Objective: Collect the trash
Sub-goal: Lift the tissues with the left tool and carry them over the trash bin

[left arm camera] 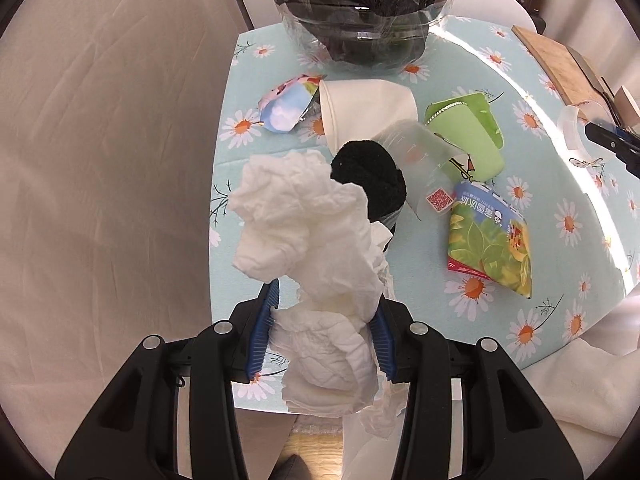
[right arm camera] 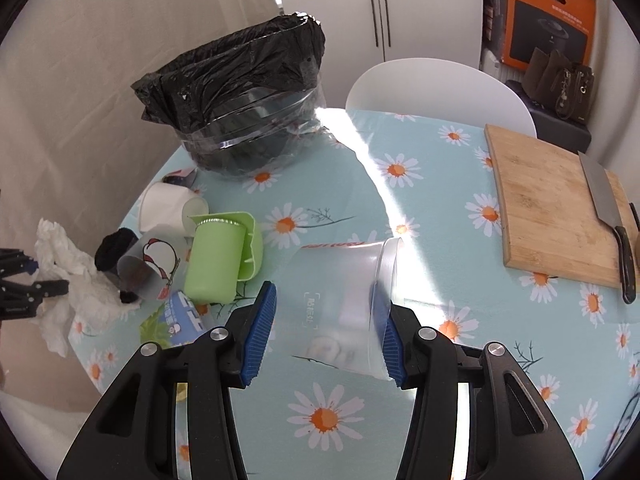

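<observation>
Daisy-printed tablecloth point(right arm camera: 352, 208) is covering a round table, with a pale curtain hanging behind it and a bamboo cutting board point(right arm camera: 552, 208) carrying a cleaver point(right arm camera: 608, 216) at the far right edge. A clear bin lined with a black trash bag point(right arm camera: 240, 92) is standing at the back of the table.

A crumpled white tissue wad point(left arm camera: 316, 248) is being gripped by the left gripper point(left arm camera: 320, 340), its blue pads pressed into the lower folds while the bulk is billowing above the fingertips. The wad is judged light, soft and compressible, so a pinch through its thickest middle is being favoured; loose tails may snag or tear.

A translucent plastic cup point(right arm camera: 344, 304) is being clamped on its side by the right gripper point(right arm camera: 324, 332), one pad against the wall and the other near the rim. Thin, smooth plastic of this kind is judged slippery and easily crushed, so a hold nearer the stiffer rim is likely safer.

Left on the cloth are a white paper cup point(left arm camera: 368, 108), a green plastic container point(left arm camera: 468, 140), a second printed clear cup point(left arm camera: 420, 160), a black sock-like item point(left arm camera: 372, 176) and a printed snack packet point(left arm camera: 492, 248).
</observation>
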Demonstrator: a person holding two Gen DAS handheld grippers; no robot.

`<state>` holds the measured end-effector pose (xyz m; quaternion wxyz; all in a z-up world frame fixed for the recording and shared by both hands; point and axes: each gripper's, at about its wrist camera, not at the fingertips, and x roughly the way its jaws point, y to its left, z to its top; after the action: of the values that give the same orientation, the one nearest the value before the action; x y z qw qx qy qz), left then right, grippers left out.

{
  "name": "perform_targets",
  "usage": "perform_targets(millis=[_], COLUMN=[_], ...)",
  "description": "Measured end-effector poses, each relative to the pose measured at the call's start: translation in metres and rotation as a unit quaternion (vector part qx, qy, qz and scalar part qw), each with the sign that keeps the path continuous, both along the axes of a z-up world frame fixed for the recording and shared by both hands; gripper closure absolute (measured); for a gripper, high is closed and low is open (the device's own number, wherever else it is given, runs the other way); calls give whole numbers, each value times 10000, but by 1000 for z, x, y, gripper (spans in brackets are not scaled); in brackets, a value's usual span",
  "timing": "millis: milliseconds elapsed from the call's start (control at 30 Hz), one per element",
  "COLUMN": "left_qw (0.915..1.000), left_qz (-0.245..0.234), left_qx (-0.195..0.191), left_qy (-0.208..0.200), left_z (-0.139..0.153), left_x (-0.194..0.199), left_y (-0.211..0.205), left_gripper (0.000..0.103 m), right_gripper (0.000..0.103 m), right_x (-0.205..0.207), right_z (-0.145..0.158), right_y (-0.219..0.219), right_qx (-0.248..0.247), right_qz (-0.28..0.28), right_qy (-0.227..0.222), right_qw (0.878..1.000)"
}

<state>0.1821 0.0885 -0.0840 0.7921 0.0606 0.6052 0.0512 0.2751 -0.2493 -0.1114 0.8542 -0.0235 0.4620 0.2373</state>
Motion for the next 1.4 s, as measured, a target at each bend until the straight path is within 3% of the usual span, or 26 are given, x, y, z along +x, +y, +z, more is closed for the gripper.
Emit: perform_targets(millis=[333,667,1033,1400], left_qw=[9993,9977,9911,9785], left_qz=[-84,-301,-783,-1407], left_qx=[365,343,502,354], left_qy=[-77,-509,-952,-1469], left_z=[26,75,108,140], left_x=[16,32,69,125], left_y=[-2,11,23,38], left_gripper=[59,59,59,59], right_gripper=[58,58,58,58], right_x=[7,33,52,93], right_z=[22,64,128,144], right_y=[-3,21,76,131], right_qx=[268,259,241,311], right_qz=[-77,26,406,368], right_qy=[-230,-703,-1408,-1549], right_qw=[9993,9972,9889,9867])
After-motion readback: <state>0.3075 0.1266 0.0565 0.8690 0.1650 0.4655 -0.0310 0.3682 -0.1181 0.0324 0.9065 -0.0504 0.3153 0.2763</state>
